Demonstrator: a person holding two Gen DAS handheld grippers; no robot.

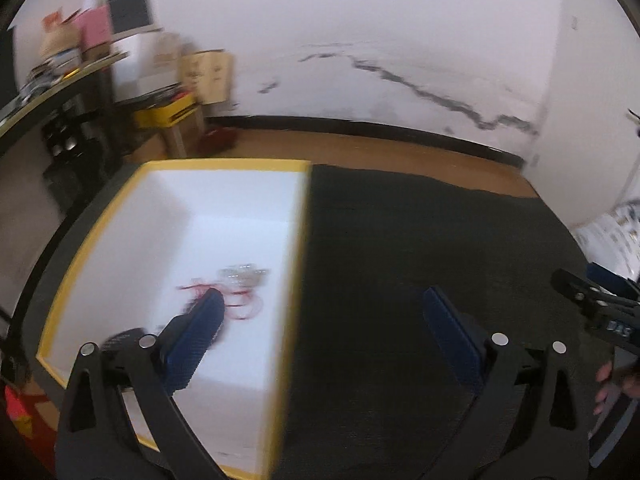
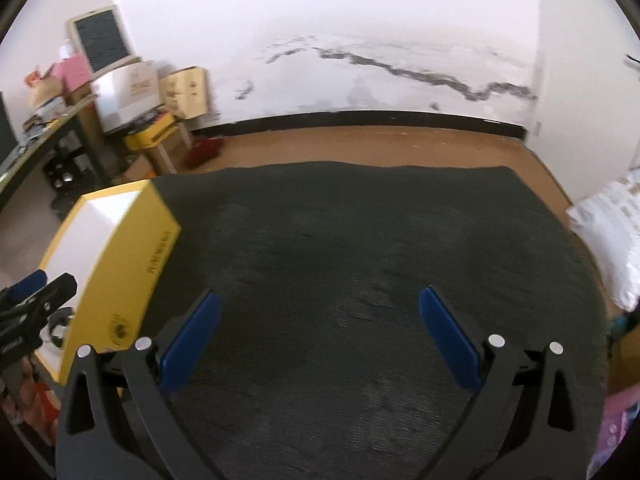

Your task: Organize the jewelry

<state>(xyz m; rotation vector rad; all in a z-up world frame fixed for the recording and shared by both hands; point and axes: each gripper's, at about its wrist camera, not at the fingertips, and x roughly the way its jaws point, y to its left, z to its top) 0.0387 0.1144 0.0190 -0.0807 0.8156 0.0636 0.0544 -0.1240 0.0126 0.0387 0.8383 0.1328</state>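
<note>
A white wall (image 2: 360,20) with a dark crack (image 2: 420,72) and a black baseboard backs a tan floor; cluttered shelves (image 2: 52,120) and cartons stand at 10 o'clock in both views. A dark mat (image 2: 360,240) covers the work surface.

In the left wrist view, a yellow box (image 1: 296,264) with a white inside sits on the mat's left part, filling the 9 o'clock side. Jewelry (image 1: 240,284), a blurred tangle of red cord and silvery pieces, lies on the box floor just beyond the left finger pad (image 1: 196,336). The left gripper (image 1: 324,312) hangs with jaws wide, holding nothing, one finger over the box and the other over the mat. The right gripper (image 1: 592,308) shows at 3 o'clock.

In the right wrist view, the right gripper (image 2: 320,312) is over bare mat, jaws wide and empty. The box (image 2: 132,264) is at 9 o'clock, the left gripper (image 2: 32,304) just beside it. A white bag (image 2: 612,232) lies at 3 o'clock.
</note>
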